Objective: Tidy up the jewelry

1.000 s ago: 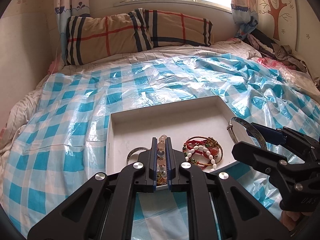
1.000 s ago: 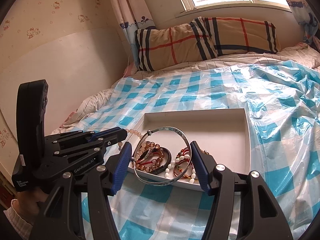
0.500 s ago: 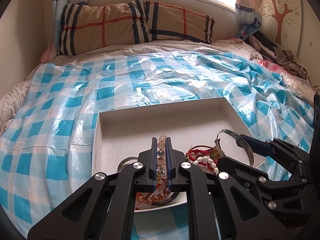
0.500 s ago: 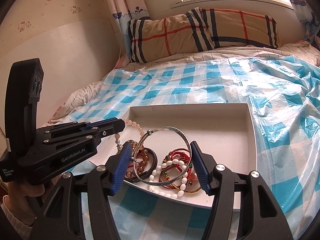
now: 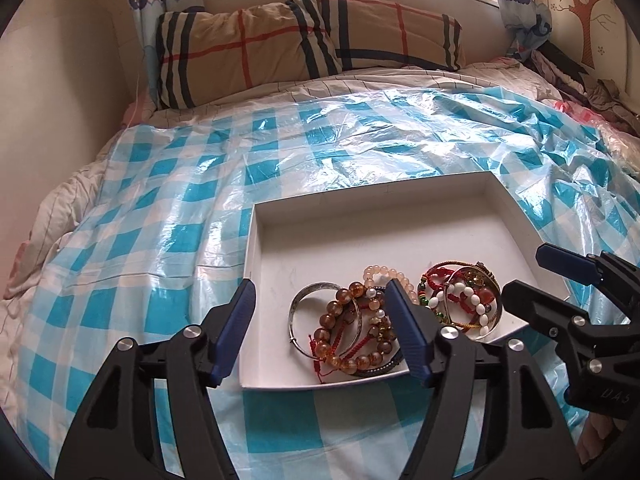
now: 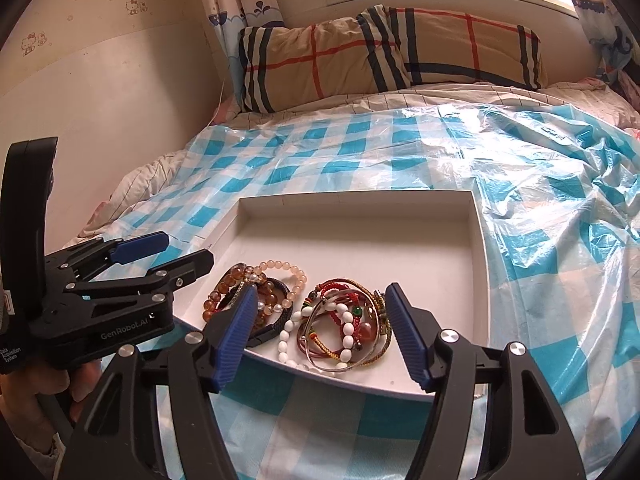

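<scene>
A white shallow box (image 5: 372,216) (image 6: 356,204) lies on the bed and holds a heap of bracelets at its near edge. On the left are a silver bangle (image 5: 298,308), amber bead bracelets (image 5: 336,332) (image 6: 222,292) and a pale peach bead bracelet (image 5: 384,271) (image 6: 286,270). On the right are red cord and white bead bracelets (image 5: 460,300) (image 6: 344,320) with a thin silver bangle (image 6: 328,364). My left gripper (image 5: 320,304) (image 6: 176,252) is open and empty above the box's near left edge. My right gripper (image 6: 318,310) (image 5: 532,276) is open and empty over the right heap.
The bed is covered by a crinkled blue-and-white checked plastic sheet (image 5: 168,208) (image 6: 560,200). A plaid pillow (image 5: 304,44) (image 6: 384,52) lies at the head under the window. A wall runs along the left; clothes (image 5: 580,88) pile at the far right.
My left gripper opened and let the peach bead bracelet drop into the box. My right gripper let go of the thin silver bangle, which now lies on the right heap.
</scene>
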